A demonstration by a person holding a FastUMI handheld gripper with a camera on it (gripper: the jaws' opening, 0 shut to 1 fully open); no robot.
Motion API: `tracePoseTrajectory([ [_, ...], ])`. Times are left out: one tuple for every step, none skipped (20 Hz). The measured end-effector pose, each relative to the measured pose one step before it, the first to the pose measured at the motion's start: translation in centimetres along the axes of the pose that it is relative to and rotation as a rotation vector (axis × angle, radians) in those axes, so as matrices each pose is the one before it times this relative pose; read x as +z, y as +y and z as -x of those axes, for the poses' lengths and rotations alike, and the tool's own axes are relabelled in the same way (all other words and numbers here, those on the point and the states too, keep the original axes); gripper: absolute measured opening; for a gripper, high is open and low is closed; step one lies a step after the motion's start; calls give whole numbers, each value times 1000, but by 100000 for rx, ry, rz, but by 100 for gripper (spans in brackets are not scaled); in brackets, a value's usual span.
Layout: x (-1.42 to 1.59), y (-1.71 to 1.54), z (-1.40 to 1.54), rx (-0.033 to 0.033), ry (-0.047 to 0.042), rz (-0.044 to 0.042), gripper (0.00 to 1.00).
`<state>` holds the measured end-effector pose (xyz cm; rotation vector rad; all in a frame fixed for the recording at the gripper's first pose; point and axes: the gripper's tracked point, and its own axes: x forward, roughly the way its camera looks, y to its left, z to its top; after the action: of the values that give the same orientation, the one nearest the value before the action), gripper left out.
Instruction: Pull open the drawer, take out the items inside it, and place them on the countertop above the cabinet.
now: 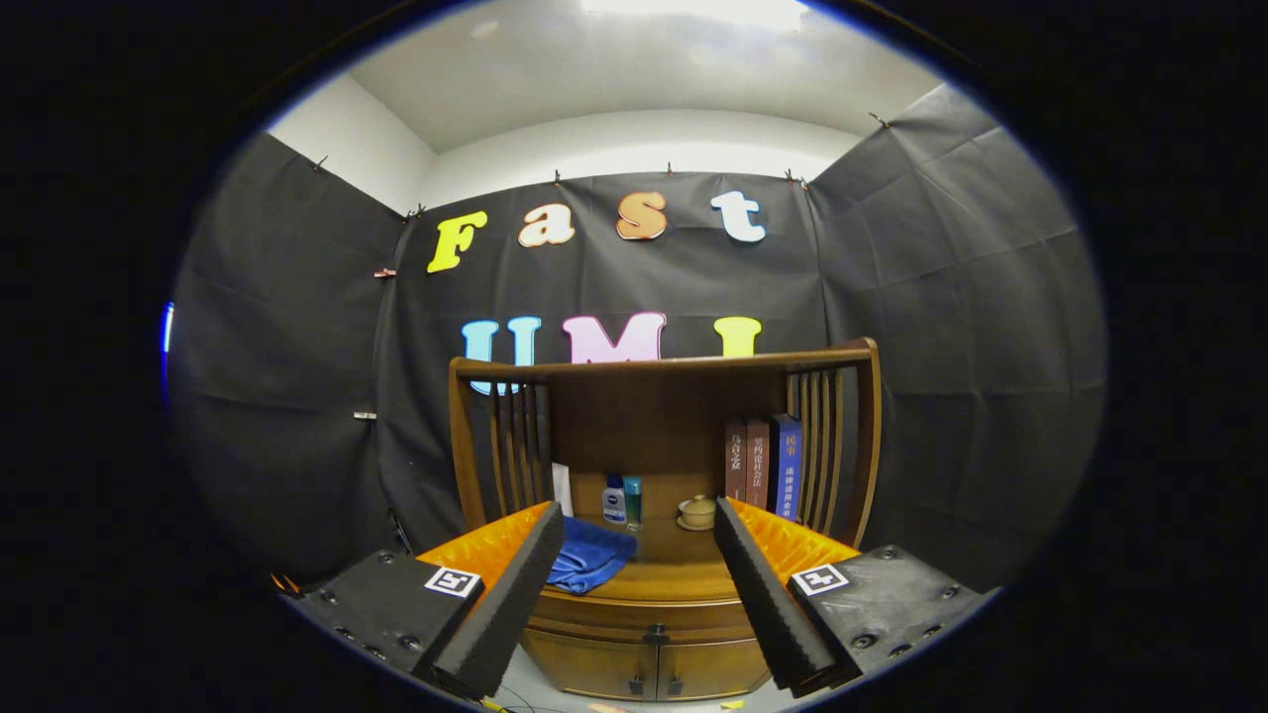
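Observation:
A wooden cabinet (pixel 644 654) stands ahead of me, some way beyond my fingers. Its drawer (pixel 649 619) is closed, with a small dark knob (pixel 655 630) at the middle of its front. The countertop (pixel 674 564) above it carries a folded blue cloth (pixel 592 560), a small bottle (pixel 615 498) with a slim blue container beside it, and a small lidded pot (pixel 697 511). My gripper (pixel 639 594) is open, its fingers wide apart with nothing between them, well short of the cabinet.
A slatted wooden shelf back (pixel 664 366) rises over the countertop. Three upright books (pixel 763 465) lean at its right side. Two lower cabinet doors (pixel 634 678) with dark handles sit under the drawer. Black cloth walls surround the cabinet.

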<state>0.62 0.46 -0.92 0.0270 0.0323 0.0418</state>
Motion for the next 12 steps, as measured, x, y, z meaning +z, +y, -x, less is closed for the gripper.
tracePoseTrajectory([
  [-536,-231,-388,380,-27,-821,98],
  [-685,-249,-455,-463,452,-128,98],
  [-1120,-166,-490,-758,1153,568,98],
  [-1216,-91,-429,-413,1608,959,98],
  [-1224,-6,-419,-292,1178,711,98],
  [-1111,13,-533,113,1317,106,98],
  [-1130,9,-601,14,1447,-434,98],
  [-1017,-17,-581,133,1197,-632,98],
  [-1213,68,-653,497,1823,-872,98],
  [-1224,-16,-719,119,1967,-611,98],
  [-1179,-67,-621,24,1574,-301,98],
  [-968,-80,-655,-624,1432,245,98],
])
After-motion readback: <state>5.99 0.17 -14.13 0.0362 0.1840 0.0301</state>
